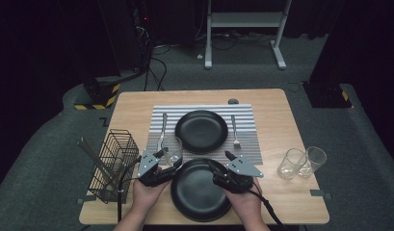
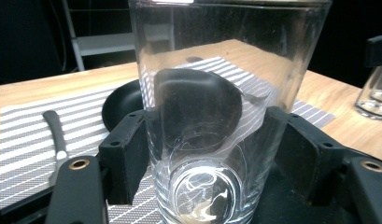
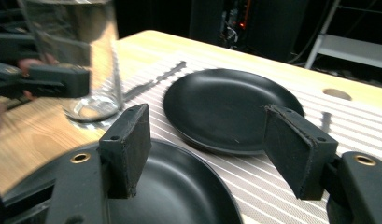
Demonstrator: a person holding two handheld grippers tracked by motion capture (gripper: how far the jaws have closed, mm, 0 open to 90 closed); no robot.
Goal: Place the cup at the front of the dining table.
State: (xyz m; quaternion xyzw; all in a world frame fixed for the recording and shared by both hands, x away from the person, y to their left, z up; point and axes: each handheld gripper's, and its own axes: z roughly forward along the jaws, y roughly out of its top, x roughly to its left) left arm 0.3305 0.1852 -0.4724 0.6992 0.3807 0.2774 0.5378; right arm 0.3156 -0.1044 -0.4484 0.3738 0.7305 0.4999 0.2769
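My left gripper [image 1: 162,155] has its jaws pinching the drinking glass [image 2: 226,116] upright at the striped placemat's [image 1: 156,126] near-left corner, steadying it; my right gripper [image 1: 222,163], jaws spread and empty, hovers over the near black plate [image 1: 197,195] beside that placemat.

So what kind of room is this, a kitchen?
Probably not a kitchen. It looks like a lab or studio with a practice dinner setting: a wooden table on grey carpet, dark curtains around, loose cables and a metal stand behind it.
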